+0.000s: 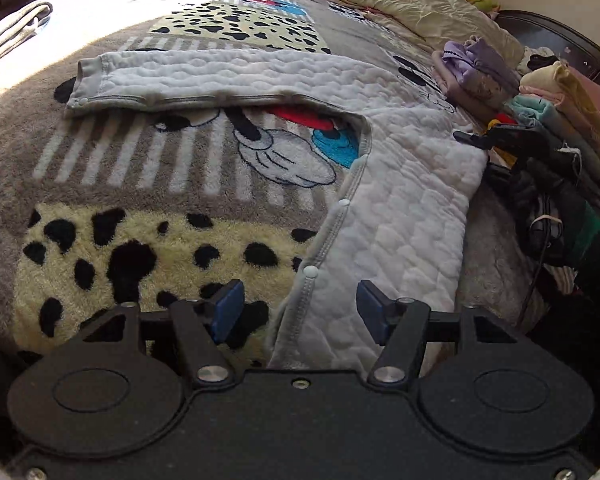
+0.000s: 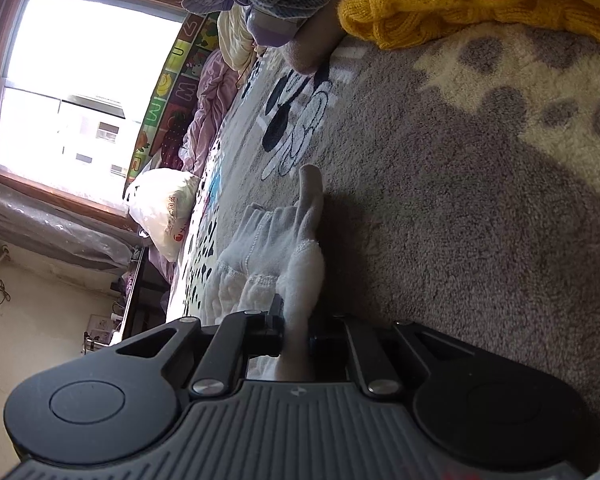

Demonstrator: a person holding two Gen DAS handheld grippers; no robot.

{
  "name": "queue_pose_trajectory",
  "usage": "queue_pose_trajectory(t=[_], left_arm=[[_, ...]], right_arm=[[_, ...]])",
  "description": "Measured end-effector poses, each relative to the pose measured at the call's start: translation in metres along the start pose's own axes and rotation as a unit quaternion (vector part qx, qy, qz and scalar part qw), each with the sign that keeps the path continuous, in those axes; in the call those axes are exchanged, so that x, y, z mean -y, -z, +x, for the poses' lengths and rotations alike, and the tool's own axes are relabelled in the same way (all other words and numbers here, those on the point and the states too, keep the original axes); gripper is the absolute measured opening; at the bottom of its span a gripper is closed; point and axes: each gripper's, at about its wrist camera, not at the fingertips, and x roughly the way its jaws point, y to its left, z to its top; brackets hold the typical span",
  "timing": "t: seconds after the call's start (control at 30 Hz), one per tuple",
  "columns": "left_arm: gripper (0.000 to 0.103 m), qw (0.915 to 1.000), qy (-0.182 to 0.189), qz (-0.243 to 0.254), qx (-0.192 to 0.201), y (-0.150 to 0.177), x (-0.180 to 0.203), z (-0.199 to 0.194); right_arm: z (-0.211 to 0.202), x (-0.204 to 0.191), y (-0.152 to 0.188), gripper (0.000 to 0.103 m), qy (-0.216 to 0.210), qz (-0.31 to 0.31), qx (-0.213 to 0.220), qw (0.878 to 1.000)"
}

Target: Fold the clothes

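Left wrist view: the white quilted snap-front garment (image 1: 400, 184) lies spread on the spotted fleece blanket (image 1: 140, 248) of the bed, one leg turned sideways, not yet folded. The left gripper (image 1: 300, 312) stands with jaws open and empty over its hem; the right gripper (image 2: 296, 328) is clamped on its edge. Folded clothes (image 1: 540, 100) sit stacked beside it, so work appears partway through.

One white quilted garment (image 1: 400, 184) lies on one spotted fleece blanket (image 1: 148, 248), showing three white snap buttons (image 1: 310, 271). Two stacks of folded clothes (image 1: 556, 120) stand at the right, one grey folded cloth (image 1: 12, 28) far left. Two grippers: left gripper (image 1: 300, 312), right gripper (image 2: 296, 328).
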Motion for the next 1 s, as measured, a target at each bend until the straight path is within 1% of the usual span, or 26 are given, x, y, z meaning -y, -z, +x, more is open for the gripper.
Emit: queue_pose_trajectory(t=[0.03,0.07,0.13,0.17,0.2,0.33,0.43,0.5,0.53,0.57,0.6,0.63,0.67,0.7,0.73,0.77,0.8,0.87,0.9,0.97,1.0], left_arm=[[0.017,0.9998,-0.006,0.019,0.0,0.002,0.007,0.007],[0.013,0.9995,-0.011,0.031,0.0,0.002,0.01,0.013],[0.009,0.9991,-0.005,0.042,0.002,-0.004,0.01,0.016],[0.009,0.999,0.001,0.045,0.005,-0.008,0.005,0.016],[0.009,0.9987,-0.001,0.051,0.009,-0.013,0.001,0.014],[0.009,0.997,-0.004,0.074,0.02,-0.036,-0.028,-0.003],[0.009,0.9971,0.005,0.075,0.01,-0.05,-0.058,-0.015],[0.01,0.9964,0.018,0.081,-0.016,-0.054,-0.075,-0.018],[0.015,0.9949,0.012,0.095,-0.031,-0.052,-0.078,-0.017],[0.02,0.9929,-0.01,0.112,-0.04,-0.049,-0.077,-0.016],[0.027,0.9908,-0.03,0.126,-0.039,-0.046,-0.075,-0.017],[0.046,0.9891,-0.047,0.137,-0.026,-0.042,-0.073,-0.021],[0.052,0.9869,-0.065,0.147,-0.012,-0.038,-0.07,-0.025],[0.052,0.9849,-0.075,0.156,0.004,-0.033,-0.068,-0.032],[0.052,0.9834,-0.072,0.165,0.021,-0.028,-0.064,-0.041],[0.052,0.9808,-0.068,0.18,0.033,-0.023,-0.058,-0.046],[0.052,0.9781,-0.062,0.195,0.04,-0.017,-0.051,-0.049],[0.052,0.9726,-0.042,0.225,0.039,-0.005,-0.036,-0.049],[0.052,0.9708,-0.035,0.235,0.032,0.001,-0.029,-0.045],[0.052,0.9665,-0.031,0.254,0.022,0.013,-0.015,-0.035],[0.052,0.9634,-0.038,0.265,0.018,0.019,-0.008,-0.028]], right_arm=[[0.001,-0.001,0.0,0.011,0.0,-0.003,-0.001,1.0],[0.001,-0.001,0.0,0.011,0.0,-0.006,-0.002,1.0],[-0.002,-0.002,0.001,0.011,-0.002,-0.014,0.005,1.0],[-0.007,-0.003,0.002,0.011,-0.003,-0.018,0.016,1.0],[-0.012,-0.003,0.004,0.011,-0.004,-0.019,0.026,0.999],[-0.034,0.004,0.012,0.011,-0.026,-0.004,0.052,0.998],[-0.048,0.01,0.024,0.011,-0.033,0.001,0.054,0.998],[-0.056,0.015,0.033,0.011,-0.04,0.014,0.051,0.998],[-0.061,0.017,0.04,0.011,-0.043,0.018,0.047,0.998],[-0.064,0.019,0.046,0.011,-0.043,0.018,0.042,0.998],[-0.067,0.021,0.052,0.011,-0.041,0.018,0.036,0.998],[-0.069,0.024,0.057,0.011,-0.037,0.018,0.032,0.999],[-0.07,0.026,0.059,0.011,-0.032,0.019,0.031,0.999],[-0.072,0.028,0.06,0.011,-0.029,0.016,0.033,0.999],[-0.074,0.028,0.059,0.011,-0.026,0.013,0.038,0.999],[-0.076,0.026,0.058,0.014,-0.024,0.009,0.041,0.999],[-0.077,0.024,0.057,0.016,-0.025,0.003,0.044,0.999],[-0.078,0.021,0.054,0.016,-0.026,-0.012,0.046,0.999],[-0.076,0.021,0.052,0.016,-0.031,-0.017,0.043,0.998],[-0.072,0.022,0.05,0.015,-0.035,-0.022,0.039,0.998],[-0.072,0.022,0.05,0.013,-0.033,-0.024,0.042,0.998]])
